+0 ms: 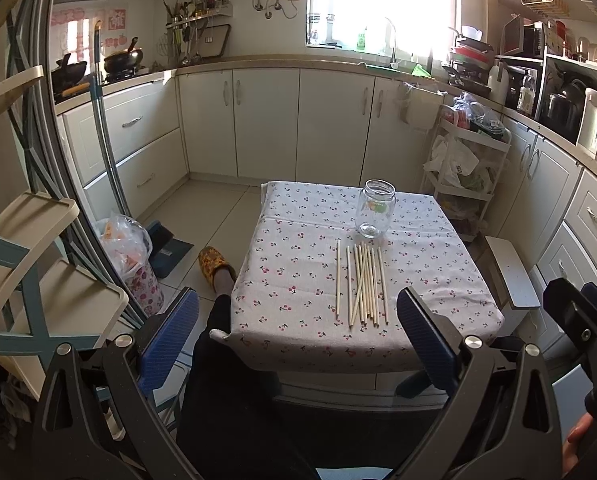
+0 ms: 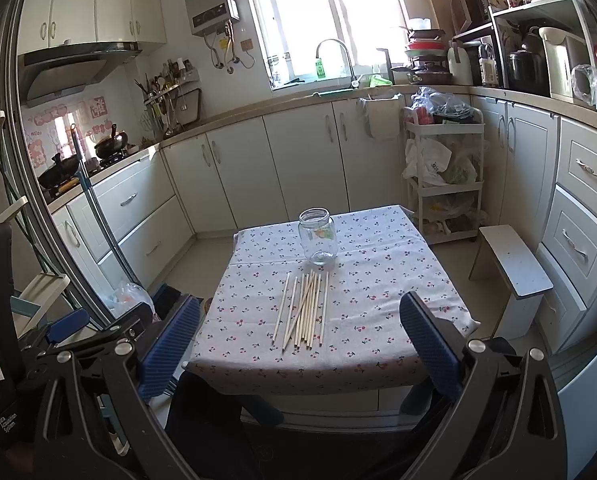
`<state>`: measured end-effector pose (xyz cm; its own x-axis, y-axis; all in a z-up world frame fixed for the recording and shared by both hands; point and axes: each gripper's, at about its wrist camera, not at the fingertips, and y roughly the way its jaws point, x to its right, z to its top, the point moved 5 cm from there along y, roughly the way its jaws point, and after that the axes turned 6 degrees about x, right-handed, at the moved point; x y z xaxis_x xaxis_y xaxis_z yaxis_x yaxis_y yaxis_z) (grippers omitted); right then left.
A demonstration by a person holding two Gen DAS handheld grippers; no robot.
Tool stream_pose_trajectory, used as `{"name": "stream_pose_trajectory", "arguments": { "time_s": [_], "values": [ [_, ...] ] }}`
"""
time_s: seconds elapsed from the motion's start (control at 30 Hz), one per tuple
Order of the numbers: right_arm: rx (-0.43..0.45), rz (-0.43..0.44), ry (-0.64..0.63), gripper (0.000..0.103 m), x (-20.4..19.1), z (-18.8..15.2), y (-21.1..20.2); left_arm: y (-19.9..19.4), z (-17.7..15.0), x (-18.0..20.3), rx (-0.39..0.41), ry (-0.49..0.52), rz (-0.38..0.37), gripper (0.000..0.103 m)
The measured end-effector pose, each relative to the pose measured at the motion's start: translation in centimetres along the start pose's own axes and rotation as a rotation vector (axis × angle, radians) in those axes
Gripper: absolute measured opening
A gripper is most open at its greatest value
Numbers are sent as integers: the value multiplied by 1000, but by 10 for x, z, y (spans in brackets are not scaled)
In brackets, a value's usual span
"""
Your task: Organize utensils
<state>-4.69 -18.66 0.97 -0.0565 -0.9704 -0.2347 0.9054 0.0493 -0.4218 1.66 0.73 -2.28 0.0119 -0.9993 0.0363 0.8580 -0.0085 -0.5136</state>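
Chopsticks [image 1: 362,284] lie before the jar [image 1: 375,209]; both tongs [image 1: 298,344] [image 2: 300,350] gape empty; only left view shows a slipper [image 1: 215,265].

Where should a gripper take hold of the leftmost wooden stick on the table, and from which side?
Probably near the middle of the leftmost stick, coming straight down from above with the fingers either side of its thin shaft. It lies flat on the tablecloth, apart from the bundle, so there is room. Both the left gripper and right gripper are open and hold nothing.
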Motion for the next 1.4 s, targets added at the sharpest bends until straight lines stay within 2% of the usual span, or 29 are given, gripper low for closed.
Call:
{"name": "stream_pose_trajectory", "arguments": {
  "time_s": [0.37,0.53,0.8,1.1,1.17,1.23,1.27,1.4],
  "values": [
    [-24,-3,5,96,7,2,13,13,1,4,-22,1,5,95],
    [-40,-11,12,96,13,2,24,33,2,2,-49,-17,6,95],
    [-131,-30,45,96,30,-8,72,89,-4,-4,-119,-28,19,95],
    [-228,-35,18,96,44,-27,147,166,-8,13,-184,-13,-23,95],
    [-258,-27,16,90,46,-32,166,183,-9,17,-195,-1,-29,95],
    [-290,-20,9,77,49,-39,188,198,-9,20,-200,11,-26,95],
    [-305,-17,8,74,50,-43,198,207,-9,21,-205,14,-26,95],
    [-369,-10,5,54,55,-58,243,247,-12,25,-232,29,-23,95]
  ]
}}
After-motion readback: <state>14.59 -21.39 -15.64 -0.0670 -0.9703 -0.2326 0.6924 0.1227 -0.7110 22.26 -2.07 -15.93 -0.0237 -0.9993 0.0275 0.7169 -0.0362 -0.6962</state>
